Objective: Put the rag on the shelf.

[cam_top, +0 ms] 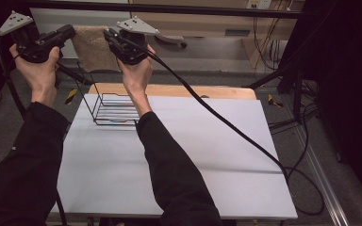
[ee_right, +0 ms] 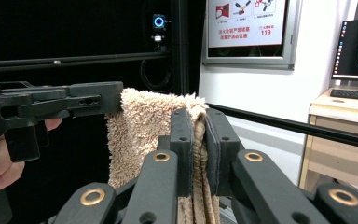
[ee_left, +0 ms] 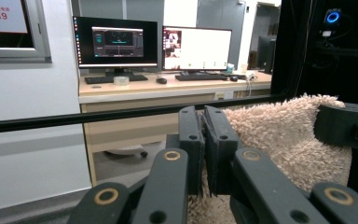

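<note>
Both hands are holding a fluffy beige towel [cam_top: 90, 47] stretched in the air beyond the far edge of the white surface [cam_top: 179, 165]. The left gripper [cam_top: 69, 32] and right gripper [cam_top: 109, 36] are each pinching a top corner, fingers clamped narrow.

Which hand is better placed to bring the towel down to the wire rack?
Right, probably. The right gripper grips the towel almost straight above the wire rack; the left gripper, also shut on it, hangs beyond the table's edge.
</note>
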